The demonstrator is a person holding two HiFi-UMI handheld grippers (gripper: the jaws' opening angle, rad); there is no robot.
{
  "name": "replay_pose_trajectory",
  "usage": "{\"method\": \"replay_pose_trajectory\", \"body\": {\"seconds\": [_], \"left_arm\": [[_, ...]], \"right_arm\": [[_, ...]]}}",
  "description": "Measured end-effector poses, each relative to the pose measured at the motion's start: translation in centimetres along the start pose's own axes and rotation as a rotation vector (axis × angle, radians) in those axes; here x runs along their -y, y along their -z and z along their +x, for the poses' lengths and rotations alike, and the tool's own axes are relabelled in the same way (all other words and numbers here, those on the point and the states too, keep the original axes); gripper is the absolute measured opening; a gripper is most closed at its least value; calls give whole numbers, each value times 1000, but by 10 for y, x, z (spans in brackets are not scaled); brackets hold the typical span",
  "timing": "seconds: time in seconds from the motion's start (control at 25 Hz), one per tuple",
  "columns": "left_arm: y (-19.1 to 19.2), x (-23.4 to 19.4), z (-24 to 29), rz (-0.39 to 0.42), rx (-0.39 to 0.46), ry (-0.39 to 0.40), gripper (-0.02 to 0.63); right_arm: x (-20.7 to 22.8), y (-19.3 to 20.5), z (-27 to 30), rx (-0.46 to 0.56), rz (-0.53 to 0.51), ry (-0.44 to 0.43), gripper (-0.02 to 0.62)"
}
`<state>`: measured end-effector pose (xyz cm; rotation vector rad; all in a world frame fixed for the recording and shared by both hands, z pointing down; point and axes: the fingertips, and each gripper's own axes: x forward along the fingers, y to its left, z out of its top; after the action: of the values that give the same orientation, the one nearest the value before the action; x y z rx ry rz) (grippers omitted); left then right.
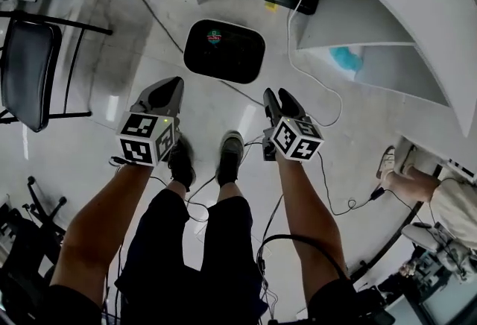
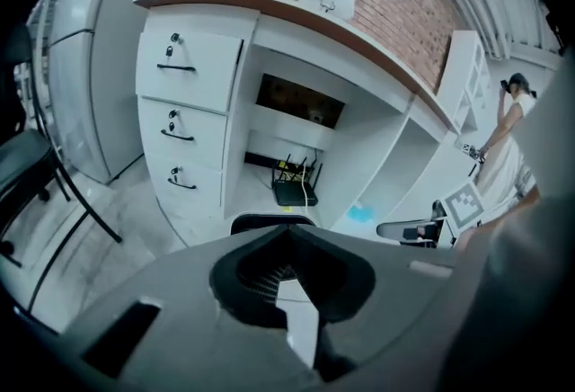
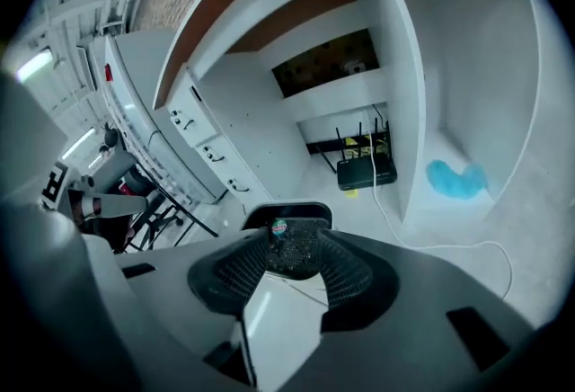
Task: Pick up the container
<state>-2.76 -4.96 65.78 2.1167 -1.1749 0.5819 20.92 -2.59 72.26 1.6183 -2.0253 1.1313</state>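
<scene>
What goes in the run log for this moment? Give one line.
phase: pre-grasp | container: on floor, untouched | left gripper: shut, empty | right gripper: open, empty

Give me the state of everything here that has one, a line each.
container: upright on the floor, top open, untouched.
left gripper: shut, nothing between its jaws.
right gripper: open, nothing between its jaws.
drawers: all three shut.
chair: upright on the floor.
</scene>
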Motion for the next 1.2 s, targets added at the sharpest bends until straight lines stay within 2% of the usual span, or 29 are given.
{"method": "replay_pose_trajectory", "body": {"seconds": [0.12, 0.24, 0.4, 0.6, 0.84, 0.96, 1.08, 1.2], "left_arm": [[23, -20, 16, -66, 12, -37, 6], [52, -27, 30, -106, -5, -56, 6], [82, -25, 64, -104, -24, -29, 6], [112, -36, 99, -108, -33, -26, 6], [124, -47, 126, -108, -9, -15, 6], [124, -50, 132, -138, 28, 14, 6], [117, -51, 136, -172, 92, 68, 6], [116, -57, 138, -173, 113, 80, 6]], "right_arm": [[29, 28, 34, -16, 70, 32, 135], [55, 58, 66, -59, 140, 20, 135], [92, 90, 109, -62, 285, -20, 140], [112, 136, 150, -61, 469, -89, 143], [124, 165, 191, -54, 566, -156, 141], [125, 168, 209, -14, 618, -229, 141], [128, 168, 221, 42, 780, -333, 137], [134, 176, 228, 74, 880, -377, 135]]}}
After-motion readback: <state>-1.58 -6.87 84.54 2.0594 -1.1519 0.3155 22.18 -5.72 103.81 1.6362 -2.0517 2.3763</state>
